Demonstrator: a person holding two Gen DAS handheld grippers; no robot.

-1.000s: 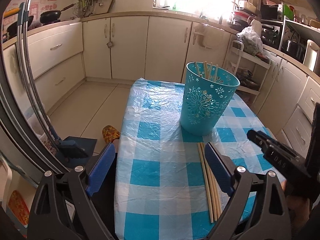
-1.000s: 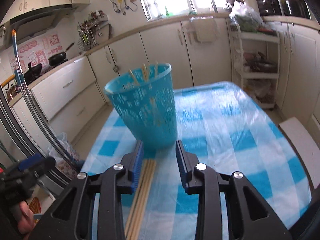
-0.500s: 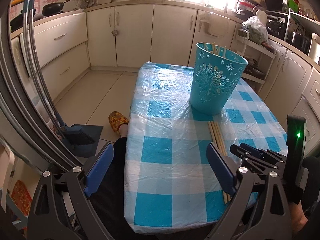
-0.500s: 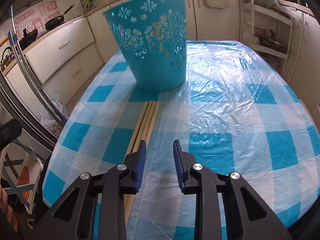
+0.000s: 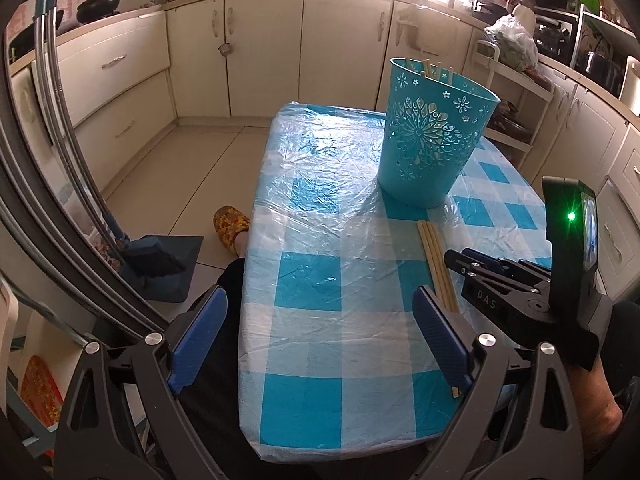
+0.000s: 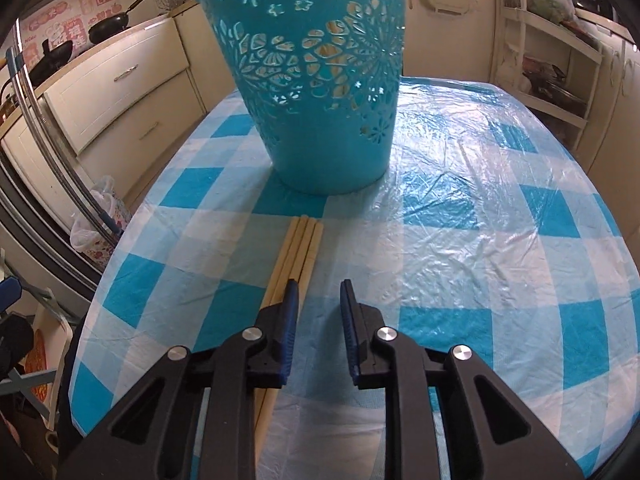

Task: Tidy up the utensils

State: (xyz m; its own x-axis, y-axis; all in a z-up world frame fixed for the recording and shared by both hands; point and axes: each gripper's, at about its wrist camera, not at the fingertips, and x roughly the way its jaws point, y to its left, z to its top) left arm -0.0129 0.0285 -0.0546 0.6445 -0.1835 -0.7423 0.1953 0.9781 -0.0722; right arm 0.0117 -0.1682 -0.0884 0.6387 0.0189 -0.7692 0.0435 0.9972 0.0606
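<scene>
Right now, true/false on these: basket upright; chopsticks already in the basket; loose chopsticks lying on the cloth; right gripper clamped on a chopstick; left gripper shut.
1. The teal basket stands upright on the checked tablecloth. True.
2. The basket has no chopsticks in it. False: stick ends poke above its rim.
3. A bundle of loose chopsticks lies flat on the cloth in front of the basket. True.
4. The right gripper is clamped on a chopstick. False: its jaws are closing with nothing between them; the bundle lies under and beside its left finger.
5. The left gripper is shut. False: its jaws stand wide apart, empty.
</scene>
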